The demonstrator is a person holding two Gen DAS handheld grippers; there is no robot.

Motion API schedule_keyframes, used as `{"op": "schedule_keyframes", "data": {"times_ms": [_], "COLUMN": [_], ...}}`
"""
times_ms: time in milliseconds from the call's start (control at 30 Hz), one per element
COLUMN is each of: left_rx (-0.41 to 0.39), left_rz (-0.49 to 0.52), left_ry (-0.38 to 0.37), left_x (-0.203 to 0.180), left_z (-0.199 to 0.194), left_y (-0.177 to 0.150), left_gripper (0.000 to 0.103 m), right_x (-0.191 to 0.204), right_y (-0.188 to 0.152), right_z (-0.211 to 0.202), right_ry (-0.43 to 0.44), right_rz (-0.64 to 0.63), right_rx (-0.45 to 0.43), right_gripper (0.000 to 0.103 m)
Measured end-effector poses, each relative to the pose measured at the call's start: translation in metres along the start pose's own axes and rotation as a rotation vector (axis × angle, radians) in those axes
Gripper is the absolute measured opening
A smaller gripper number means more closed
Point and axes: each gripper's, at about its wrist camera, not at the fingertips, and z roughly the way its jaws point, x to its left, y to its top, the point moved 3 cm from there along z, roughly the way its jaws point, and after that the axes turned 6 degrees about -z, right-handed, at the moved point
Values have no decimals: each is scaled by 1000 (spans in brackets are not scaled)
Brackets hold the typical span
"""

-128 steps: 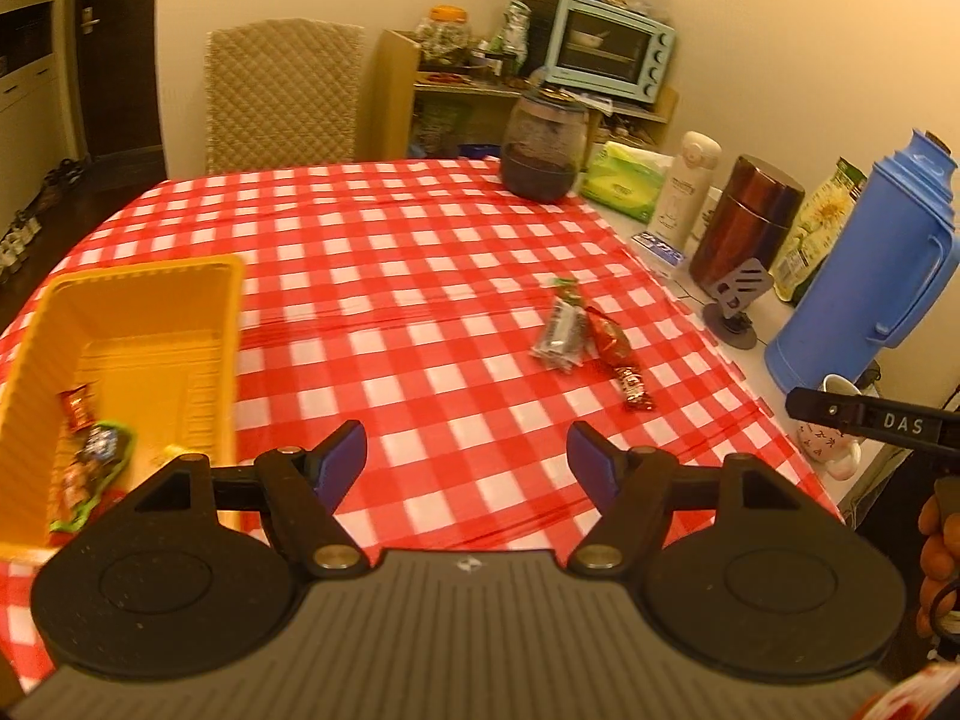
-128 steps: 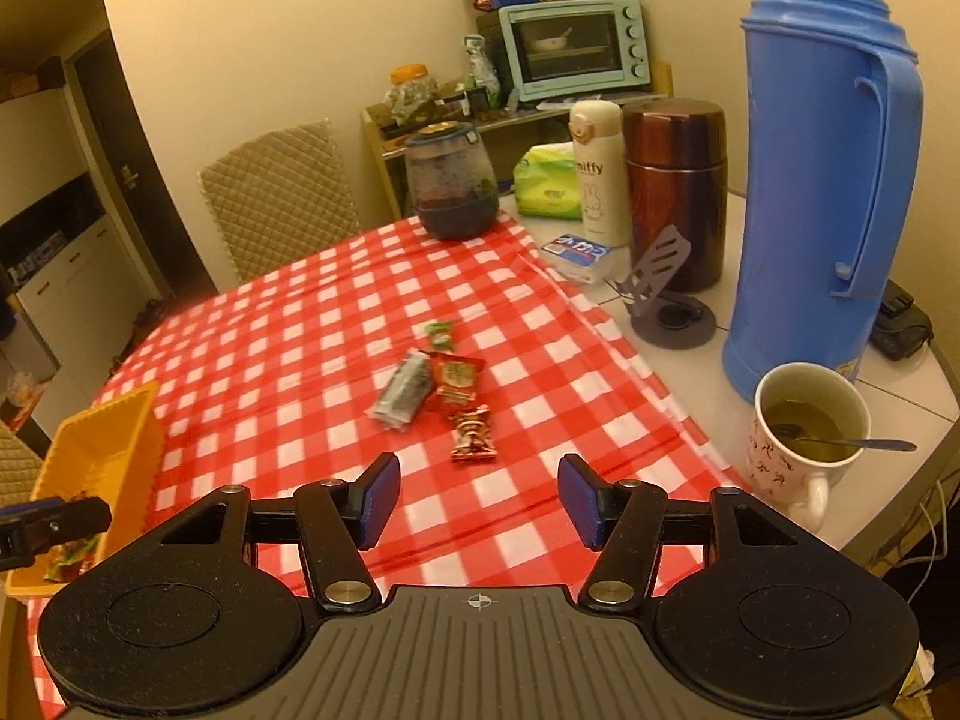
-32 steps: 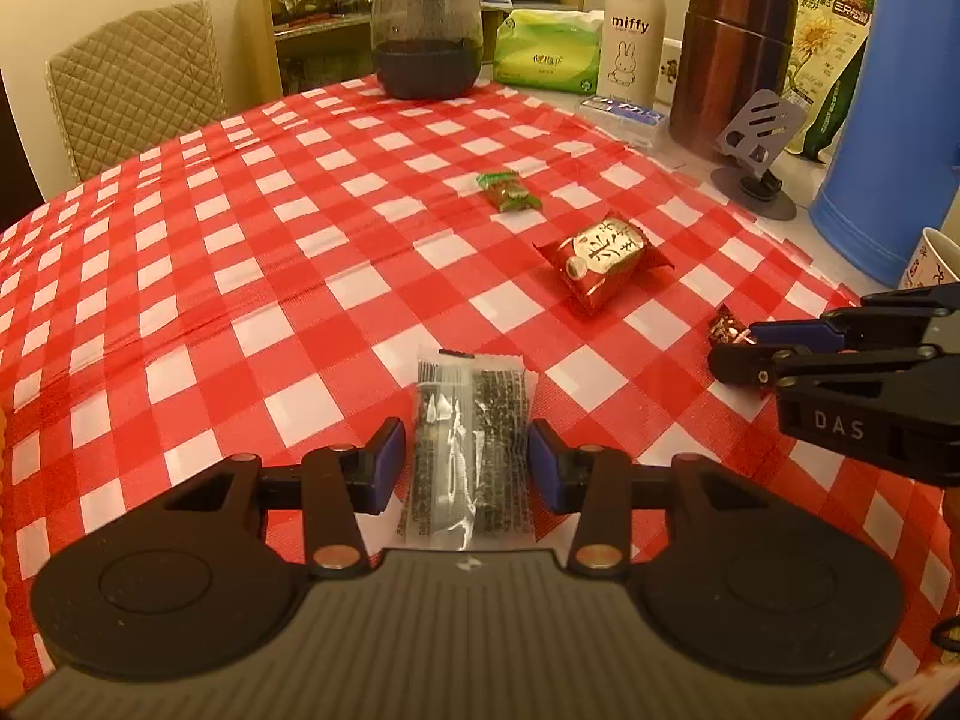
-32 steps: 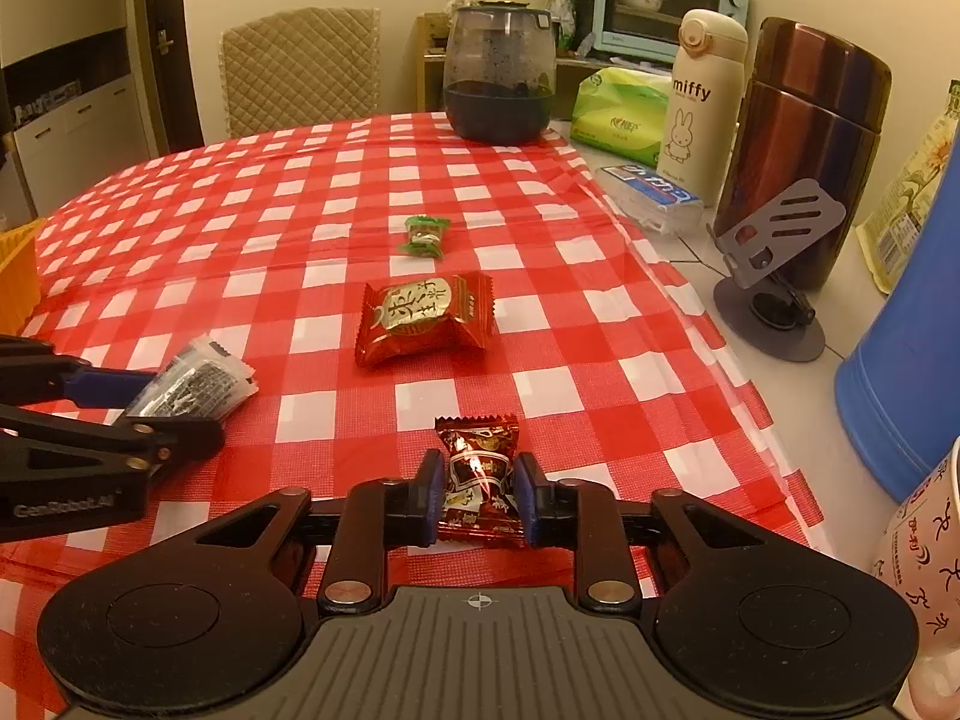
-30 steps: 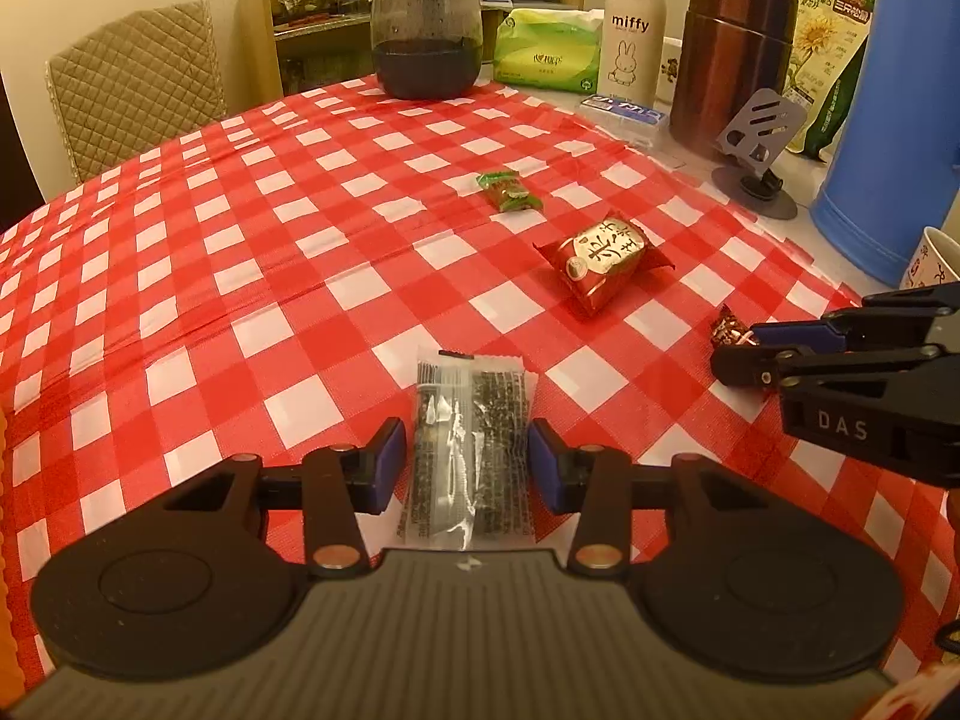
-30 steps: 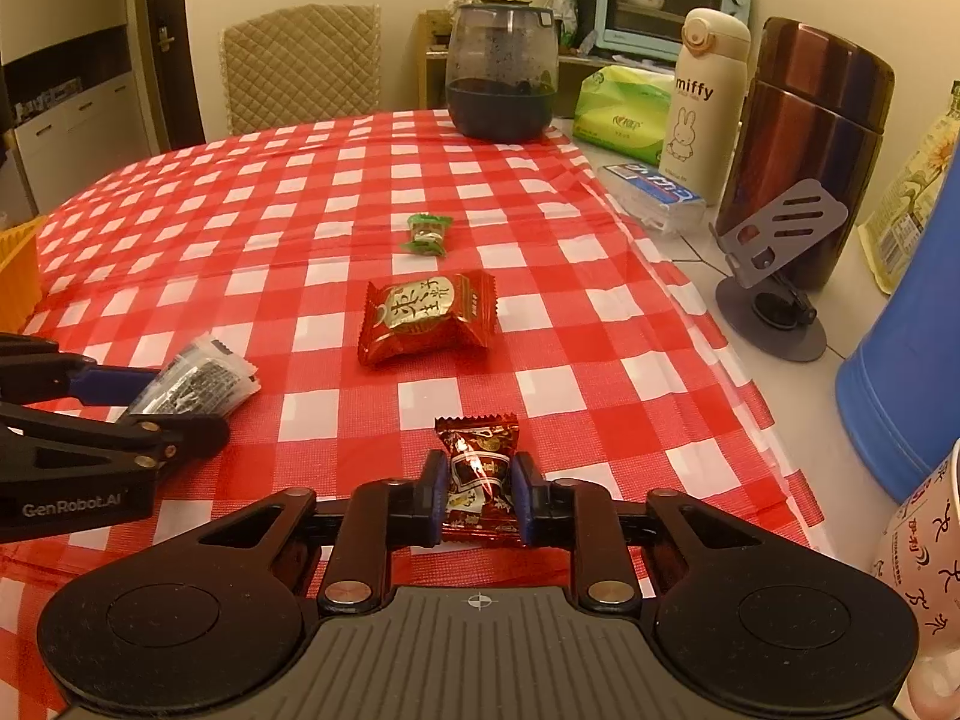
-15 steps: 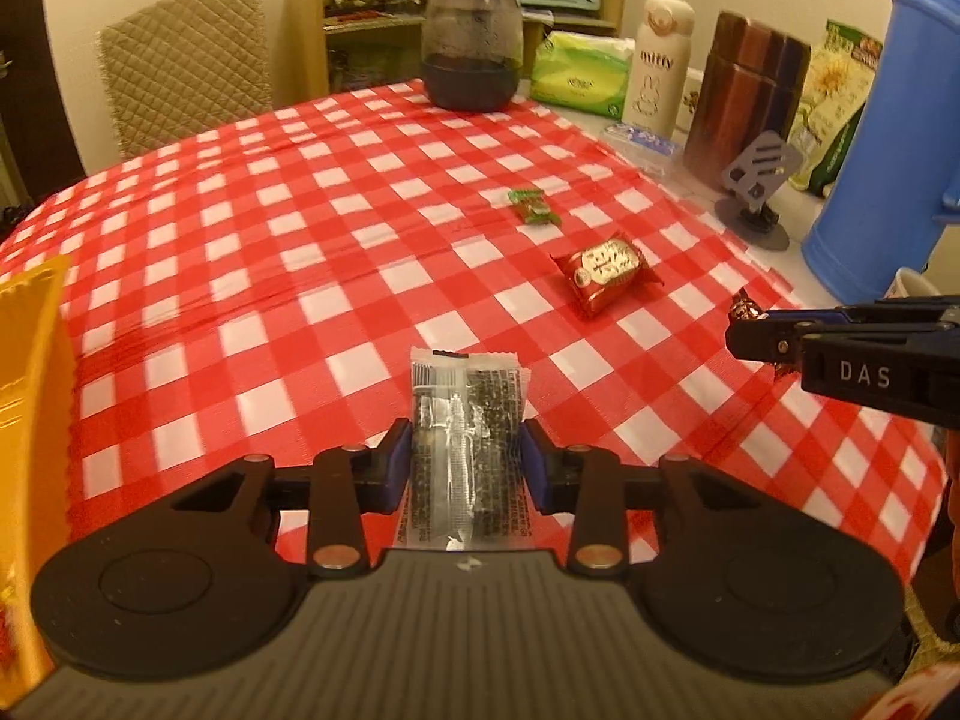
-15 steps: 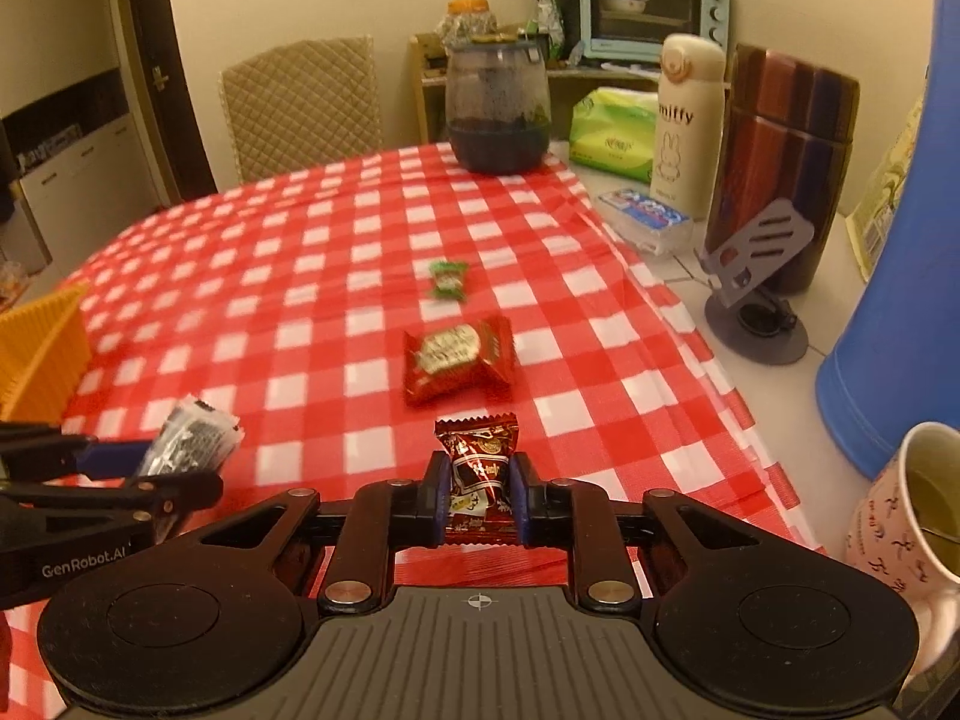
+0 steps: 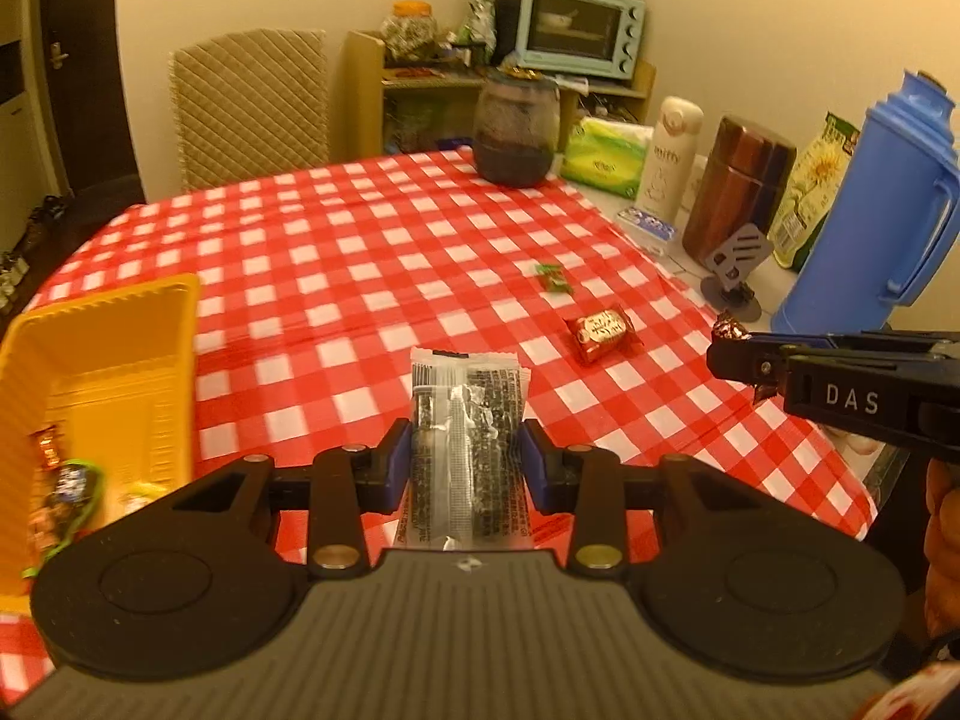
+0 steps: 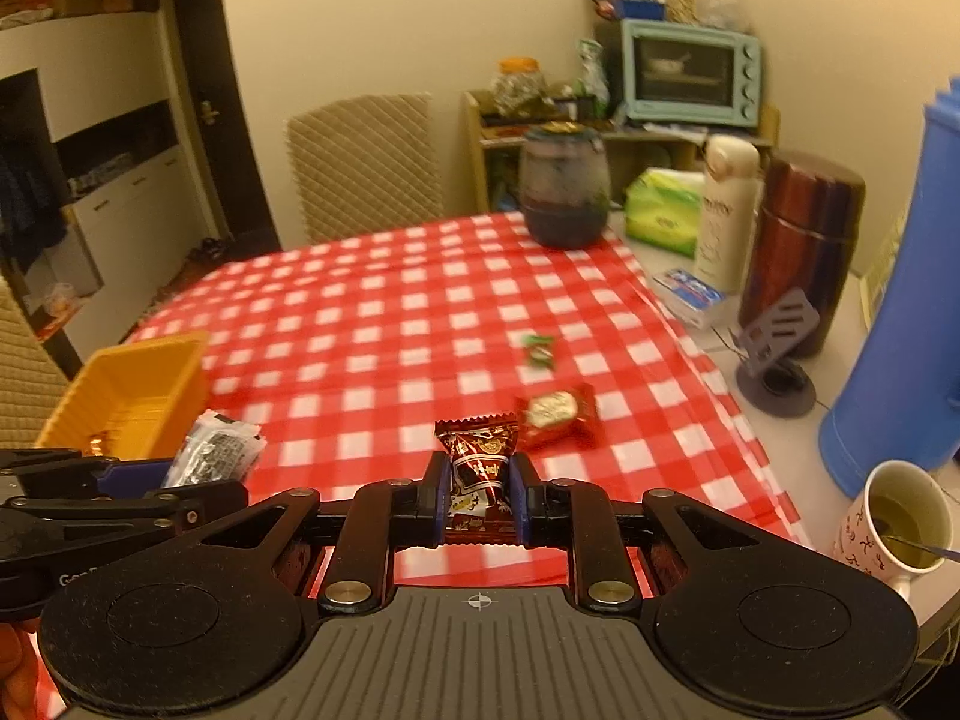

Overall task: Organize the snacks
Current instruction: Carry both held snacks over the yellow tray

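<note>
L gripper (image 9: 467,468) clamped on clear packet (image 9: 465,444), clear of cloth (image 9: 336,276). R gripper (image 10: 480,501) nearly closed, pinching brown candy (image 10: 478,468). Bin (image 9: 120,324) to left.

The left hand-held gripper (image 9: 467,468) clamps a clear packet (image 9: 465,450) above the checked tablecloth (image 9: 360,276).

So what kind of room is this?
Probably a home dining room or kitchen: a table with a checked tablecloth, a toaster oven on a shelf, and a mug of tea.
</note>
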Motion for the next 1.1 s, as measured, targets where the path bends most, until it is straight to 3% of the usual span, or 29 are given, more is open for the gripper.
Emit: {"op": "schedule_keyframes", "data": {"times_ms": [433, 1100], "left_rx": [-52, -66], "left_rz": [-50, -190], "left_ry": [70, 219], "left_x": [38, 148], "left_z": [-71, -110], "left_y": [-9, -18], "left_gripper": [34, 34], "right_x": [77, 188], "right_y": [-3, 8], "right_z": [-32, 6], "right_ry": [111, 287], "right_rz": [-92, -210], "right_rx": [-11, 11], "right_gripper": [21, 21]}}
